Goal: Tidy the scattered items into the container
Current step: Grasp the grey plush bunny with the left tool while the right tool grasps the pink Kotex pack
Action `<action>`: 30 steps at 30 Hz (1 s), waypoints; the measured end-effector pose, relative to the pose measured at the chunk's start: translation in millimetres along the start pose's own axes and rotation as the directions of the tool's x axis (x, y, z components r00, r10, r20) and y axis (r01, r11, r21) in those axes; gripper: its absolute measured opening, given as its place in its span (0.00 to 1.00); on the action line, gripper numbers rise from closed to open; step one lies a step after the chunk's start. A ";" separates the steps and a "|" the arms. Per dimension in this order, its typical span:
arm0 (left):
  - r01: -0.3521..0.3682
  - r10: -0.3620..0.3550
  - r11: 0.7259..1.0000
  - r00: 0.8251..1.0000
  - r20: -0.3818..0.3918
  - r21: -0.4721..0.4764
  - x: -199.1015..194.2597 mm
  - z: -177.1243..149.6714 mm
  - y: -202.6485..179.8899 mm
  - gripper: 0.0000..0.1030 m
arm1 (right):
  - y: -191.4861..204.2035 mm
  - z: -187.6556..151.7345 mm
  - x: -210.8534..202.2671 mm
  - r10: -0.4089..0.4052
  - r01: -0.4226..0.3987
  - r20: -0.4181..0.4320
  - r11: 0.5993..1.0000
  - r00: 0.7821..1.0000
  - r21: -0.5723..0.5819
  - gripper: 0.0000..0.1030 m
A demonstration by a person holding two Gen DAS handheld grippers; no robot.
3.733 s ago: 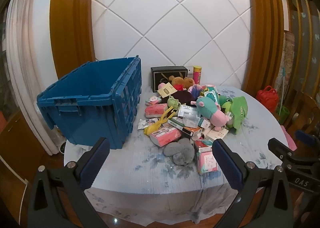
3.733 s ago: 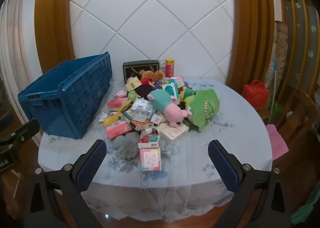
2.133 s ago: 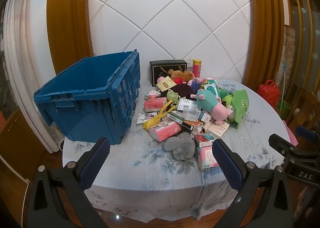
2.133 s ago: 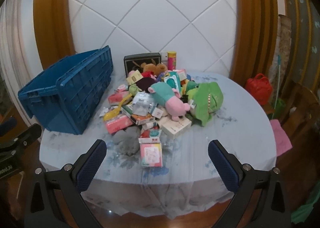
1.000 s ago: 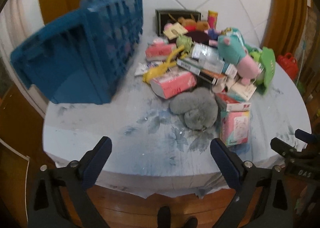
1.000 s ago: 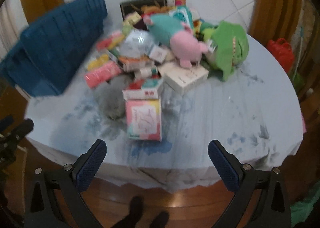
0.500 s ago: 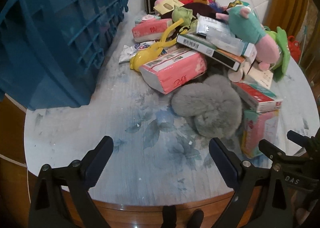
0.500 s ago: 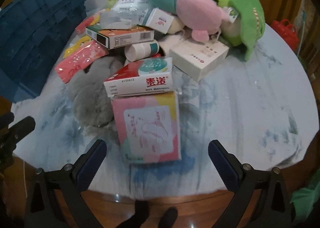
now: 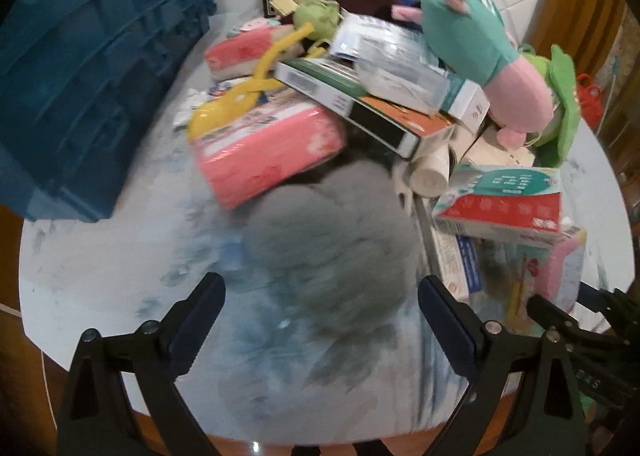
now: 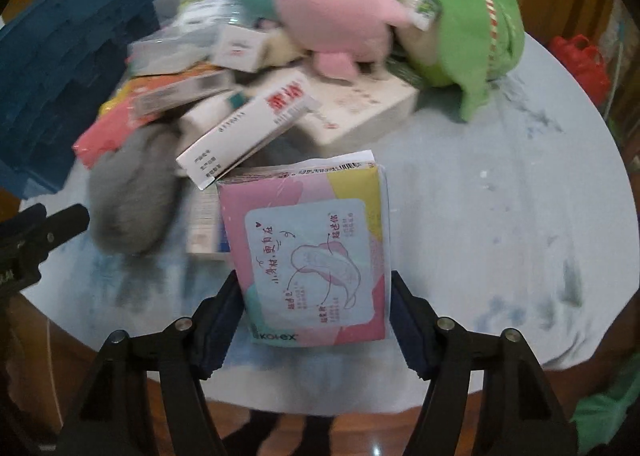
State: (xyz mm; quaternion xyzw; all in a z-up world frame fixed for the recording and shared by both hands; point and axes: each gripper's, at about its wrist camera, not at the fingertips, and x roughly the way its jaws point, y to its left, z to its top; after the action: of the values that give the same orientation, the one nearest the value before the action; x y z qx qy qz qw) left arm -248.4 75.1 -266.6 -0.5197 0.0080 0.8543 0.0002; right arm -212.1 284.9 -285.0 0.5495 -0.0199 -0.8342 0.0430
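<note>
now right gripper [image 10: 316, 316] clamping pink pad pack [image 10: 316, 256], left gripper [image 9: 320, 316] spread

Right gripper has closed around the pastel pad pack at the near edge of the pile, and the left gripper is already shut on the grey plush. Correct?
Not quite. The left gripper is open, its fingers spread either side of the grey plush without gripping it, as the left wrist view shows. The right gripper does sit closed around the pastel pad pack.
</note>
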 end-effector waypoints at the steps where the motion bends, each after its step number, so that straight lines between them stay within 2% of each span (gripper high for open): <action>1: -0.018 0.018 1.000 1.000 -0.011 0.000 8.4 0.9 -4.7 0.96 | -5.1 1.1 3.7 0.006 -0.007 -0.006 1.000 1.000 -0.006 0.67; 4: -0.065 0.065 0.998 0.997 -0.042 -0.001 31.3 3.6 -12.7 0.96 | -14.9 4.5 13.3 0.032 -0.032 -0.016 0.999 0.999 -0.023 0.67; 7: -0.091 0.090 0.996 0.995 -0.038 -0.025 43.9 9.3 -13.6 0.96 | -18.2 8.8 16.9 0.051 -0.051 0.000 0.998 0.999 -0.041 0.71; 8: -0.091 0.090 0.995 0.995 -0.034 -0.031 45.7 11.6 -14.0 0.96 | -19.4 10.8 17.4 0.053 -0.052 0.007 0.998 0.999 -0.045 0.76; 9: -0.091 0.090 0.995 0.995 -0.030 -0.037 47.5 13.9 -14.3 0.96 | -20.5 12.5 18.2 0.051 -0.051 0.011 0.998 0.999 -0.048 0.89; 11: -0.091 0.091 0.995 0.996 -0.017 -0.027 49.1 15.1 -16.4 0.95 | -22.1 14.4 20.0 0.050 -0.049 0.016 0.998 0.999 -0.050 1.00; 13: -0.090 0.090 0.996 0.996 -0.013 -0.017 50.7 14.4 -17.8 0.81 | -22.5 15.0 22.2 0.057 -0.056 0.022 0.997 0.998 -0.047 1.00; 14: -0.089 0.089 0.996 0.996 -0.018 -0.015 51.9 12.7 -17.6 0.65 | -21.1 14.2 23.3 0.058 -0.056 0.020 0.997 0.998 -0.050 1.00; 15: -0.080 0.079 0.997 0.997 -0.027 -0.017 53.0 10.4 -16.5 0.57 | -19.1 13.0 24.4 0.056 -0.055 0.015 0.997 0.998 -0.054 1.00; 16: -0.068 0.067 0.997 0.997 -0.032 -0.021 53.1 8.0 -15.2 0.54 | -17.0 11.8 25.5 0.054 -0.054 0.011 0.997 0.998 -0.059 1.00; 17: -0.063 0.062 0.998 0.998 -0.030 -0.021 50.7 5.1 -14.0 0.53 | -15.0 10.6 26.6 0.053 -0.052 0.006 0.997 0.999 -0.063 0.90; 18: -0.060 0.060 0.998 0.998 -0.027 -0.020 47.4 1.9 -12.8 0.53 | -13.4 8.7 25.6 0.051 -0.050 0.002 0.997 0.999 -0.064 0.69; 23: -0.034 0.034 0.999 0.999 0.008 -0.016 11.6 -4.5 -4.9 0.52 | -9.7 -0.4 4.9 0.053 -0.052 0.003 0.997 0.999 -0.052 0.68; 30: -0.002 0.003 1.000 0.992 0.129 -0.005 -61.5 2.1 3.8 0.43 | -0.5 9.0 -64.3 0.068 -0.061 0.113 0.996 0.991 -0.067 0.68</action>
State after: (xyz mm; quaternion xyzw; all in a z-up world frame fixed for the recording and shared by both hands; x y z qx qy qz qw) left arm -222.1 71.7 -211.0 -0.4632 0.0065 0.8862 -0.0017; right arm -195.1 291.4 -222.7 0.4978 -0.0137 -0.8629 0.0860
